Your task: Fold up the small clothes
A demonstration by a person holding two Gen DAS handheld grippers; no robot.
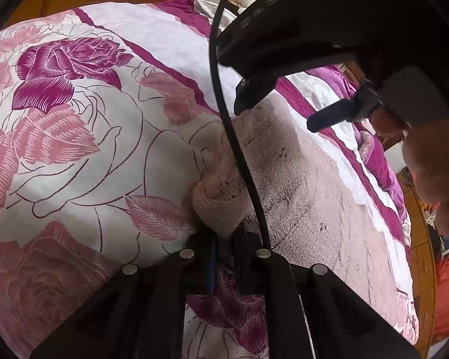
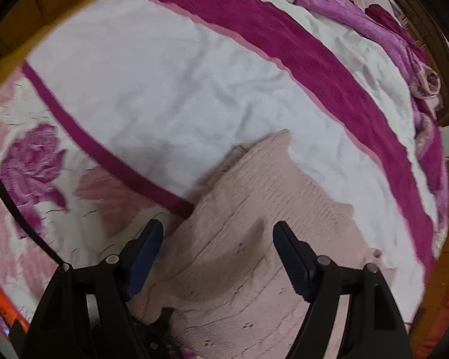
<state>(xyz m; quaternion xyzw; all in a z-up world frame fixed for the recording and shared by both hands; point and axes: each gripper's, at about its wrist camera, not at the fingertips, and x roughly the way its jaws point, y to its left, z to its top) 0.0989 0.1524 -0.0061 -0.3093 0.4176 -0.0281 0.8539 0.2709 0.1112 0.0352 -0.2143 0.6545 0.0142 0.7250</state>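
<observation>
A pink knitted garment (image 2: pixel 239 239) lies spread on a bed sheet (image 2: pixel 164 95) printed with purple roses and magenta stripes. A crumpled purple blanket (image 2: pixel 404 45) sits at the sheet's far edge, well apart from the garment. A black cable (image 1: pixel 224 113) crosses over the garment. The left gripper (image 1: pixel 223 236) is closed, pinching a bunched fold at the garment's edge. The right gripper (image 2: pixel 217 254) hovers above the garment with its jaws spread wide, gripping nothing.

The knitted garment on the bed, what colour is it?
Pale dusty pink knitted garment, clearest in the right wrist view.
</observation>
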